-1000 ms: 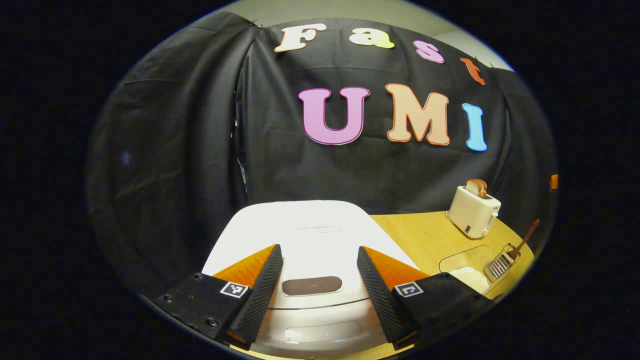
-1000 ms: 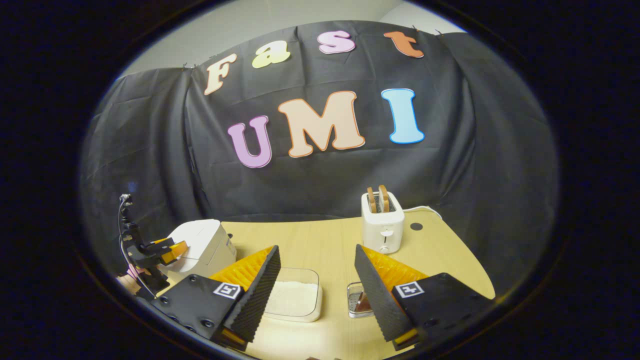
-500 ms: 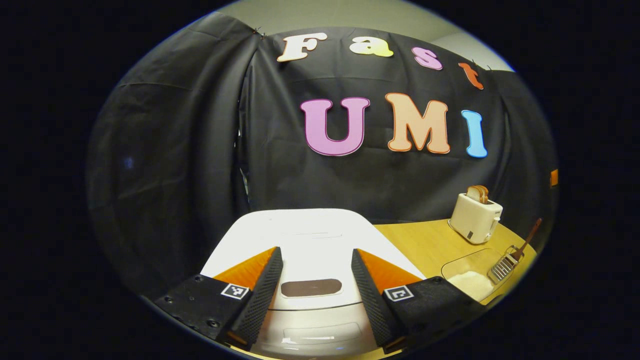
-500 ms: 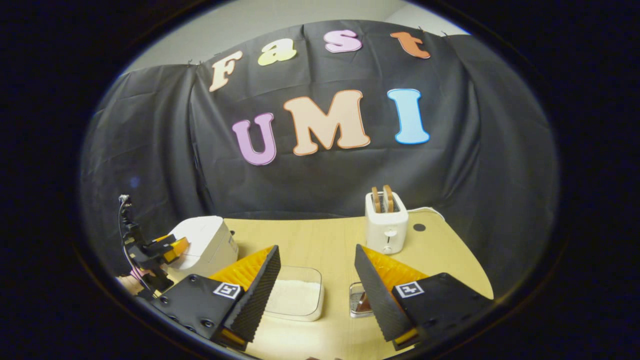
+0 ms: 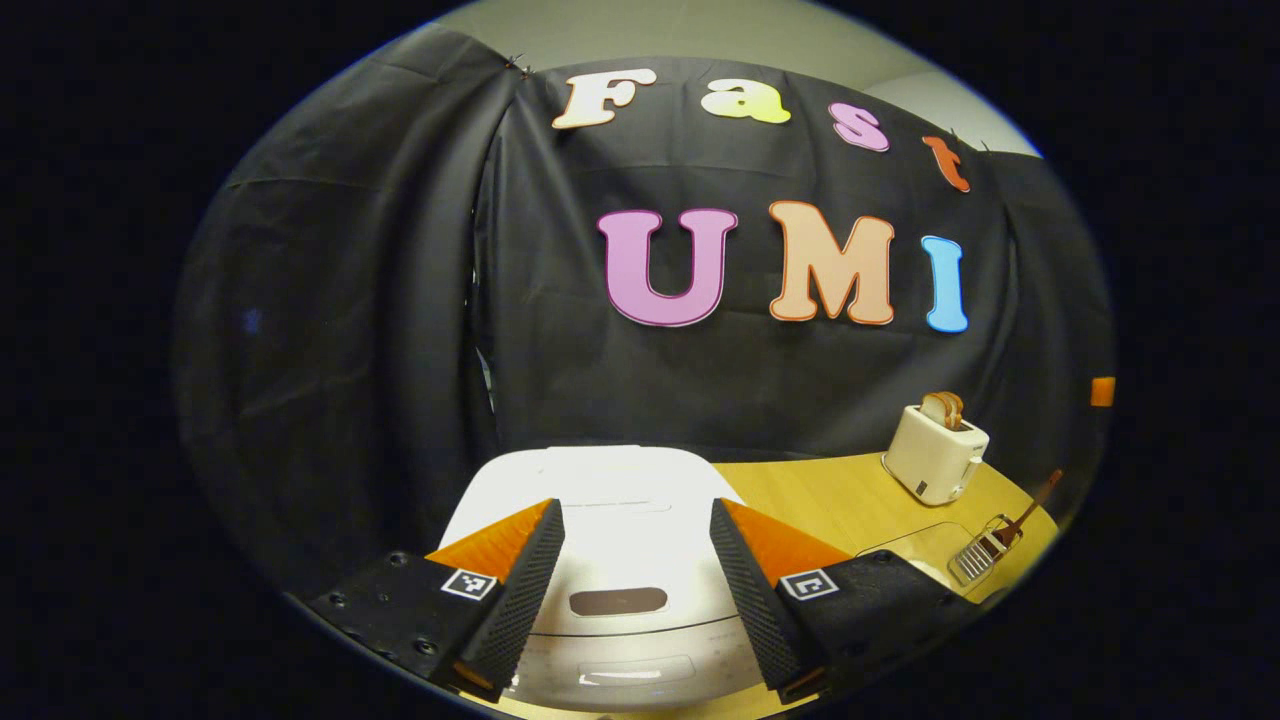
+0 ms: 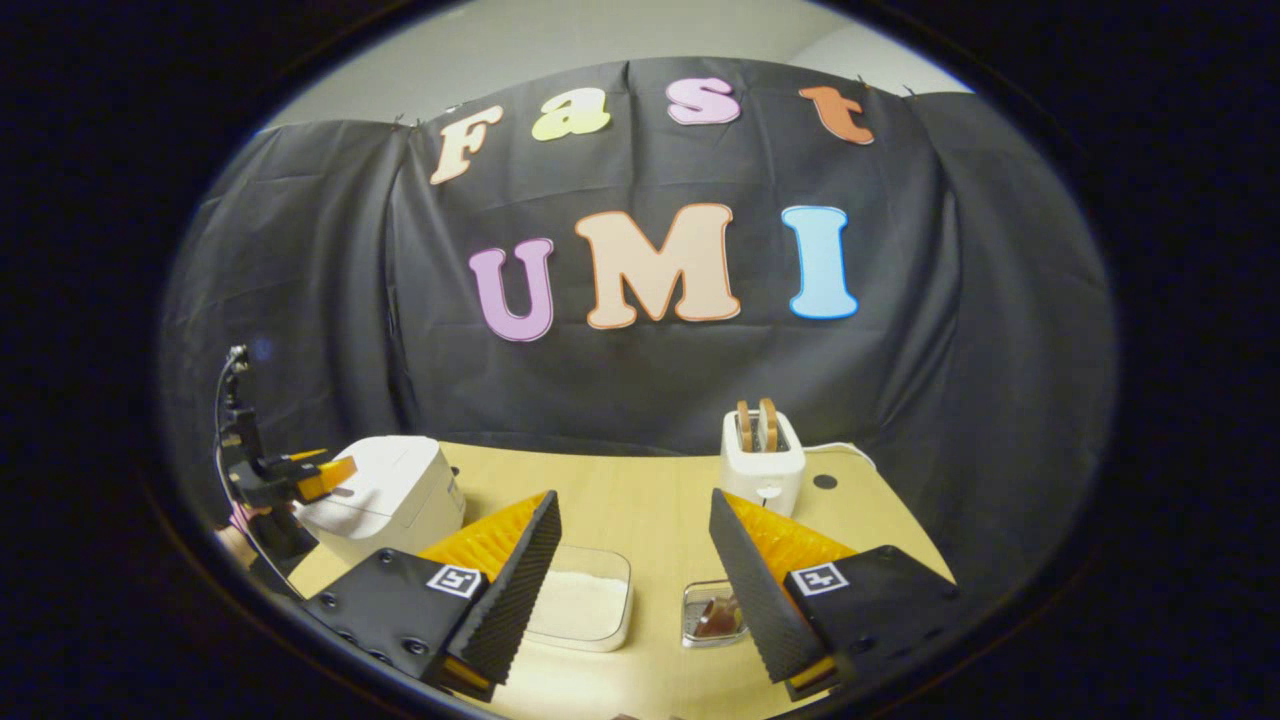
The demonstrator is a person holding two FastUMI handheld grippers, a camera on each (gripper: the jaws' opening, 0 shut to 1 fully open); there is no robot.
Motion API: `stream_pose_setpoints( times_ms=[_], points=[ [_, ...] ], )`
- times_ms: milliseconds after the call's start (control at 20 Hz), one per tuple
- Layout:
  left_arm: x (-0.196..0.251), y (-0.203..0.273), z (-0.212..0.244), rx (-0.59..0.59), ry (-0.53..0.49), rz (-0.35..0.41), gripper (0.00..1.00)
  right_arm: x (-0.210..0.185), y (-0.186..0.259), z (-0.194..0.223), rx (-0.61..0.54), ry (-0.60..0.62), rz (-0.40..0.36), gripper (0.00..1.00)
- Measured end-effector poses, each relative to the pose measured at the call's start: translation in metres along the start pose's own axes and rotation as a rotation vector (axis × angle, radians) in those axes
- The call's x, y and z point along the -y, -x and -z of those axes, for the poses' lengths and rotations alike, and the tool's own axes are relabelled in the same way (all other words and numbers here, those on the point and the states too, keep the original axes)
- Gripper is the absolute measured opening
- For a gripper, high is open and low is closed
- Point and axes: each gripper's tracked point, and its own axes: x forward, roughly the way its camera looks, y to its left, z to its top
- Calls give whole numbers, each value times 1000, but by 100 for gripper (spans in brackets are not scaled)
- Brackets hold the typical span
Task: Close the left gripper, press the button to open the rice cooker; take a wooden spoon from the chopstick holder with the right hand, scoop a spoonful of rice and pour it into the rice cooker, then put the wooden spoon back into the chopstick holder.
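Left claw (image 5: 636, 560) fingers apart, above closed white rice cooker (image 5: 620, 510) at worktop's (image 6: 640, 480) left end. Right claw (image 6: 634, 560) fingers apart, empty; rice tray (image 6: 585, 605), wooden spoon (image 6: 715, 615) in chopstick holder (image 6: 700, 625) below.

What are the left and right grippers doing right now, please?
Left gripper: open, holding nothing, above the rice cooker.
Right gripper: open, holding nothing, above the table.

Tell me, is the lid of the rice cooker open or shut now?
Shut. The rice cooker lid lies flat on its body in both views, and the left gripper hangs open above it.
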Motion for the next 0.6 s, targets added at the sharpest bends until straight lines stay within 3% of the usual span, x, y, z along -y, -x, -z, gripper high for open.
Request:
stream_pose_setpoints(
  times_ms=[250, 600],
  points=[
    [18, 32, -36, 12, -65, 17, 87, -4, 8, -17, 45, 38, -1, 94],
    [62, 64, -40, -5, 23, 106, 87, 0, 25, -13, 60, 38, 41, 97]
  ],
)
